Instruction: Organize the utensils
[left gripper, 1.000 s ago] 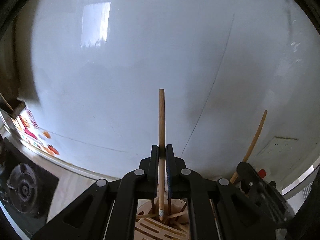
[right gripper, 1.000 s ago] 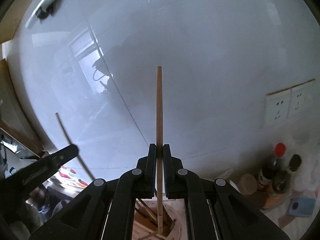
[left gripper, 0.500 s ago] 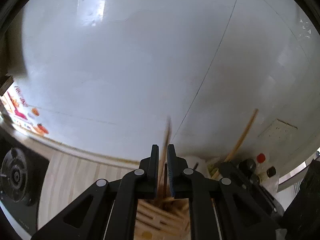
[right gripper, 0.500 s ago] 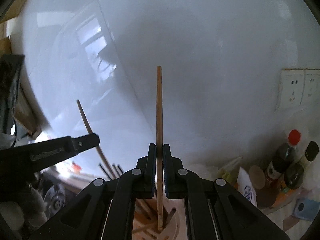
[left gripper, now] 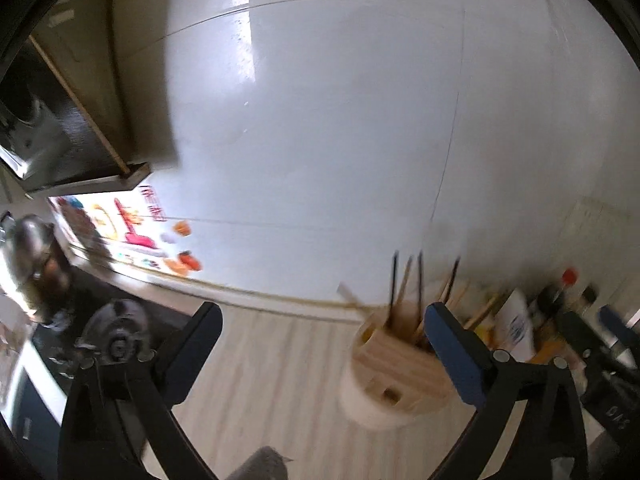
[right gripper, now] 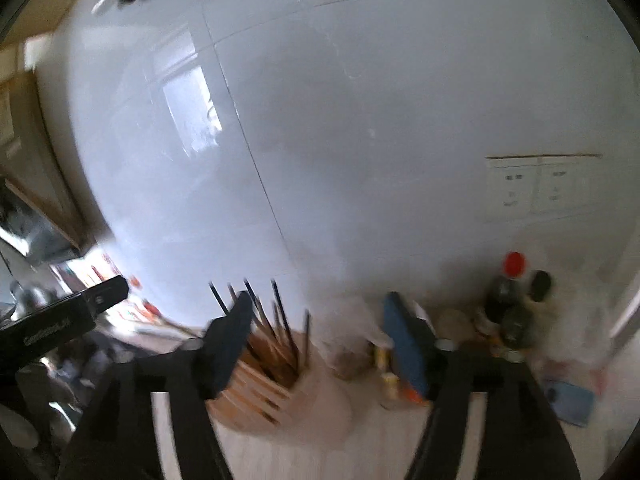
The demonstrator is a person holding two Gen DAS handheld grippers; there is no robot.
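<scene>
A round pale utensil holder (left gripper: 394,376) with a wooden slatted top stands on the light wood counter, with several wooden and dark chopsticks (left gripper: 408,288) upright in it. My left gripper (left gripper: 320,344) is open and empty, pulled back to the holder's left. In the right wrist view the holder (right gripper: 280,396) sits low between the fingers, its chopsticks (right gripper: 276,332) fanned out. My right gripper (right gripper: 320,340) is open and empty above it. The left gripper's black body (right gripper: 60,326) shows at the left edge.
A white tiled wall fills the back. Sauce bottles (right gripper: 508,300) and packets crowd the counter right of the holder. A gas stove burner (left gripper: 116,336) and a kettle (left gripper: 28,256) lie left. A blue item (right gripper: 570,400) lies at the far right.
Both grippers let go of their wooden chopsticks, which now stand in the holder. Both jaws opened wide and both grippers pulled back, the left one swinging left.
</scene>
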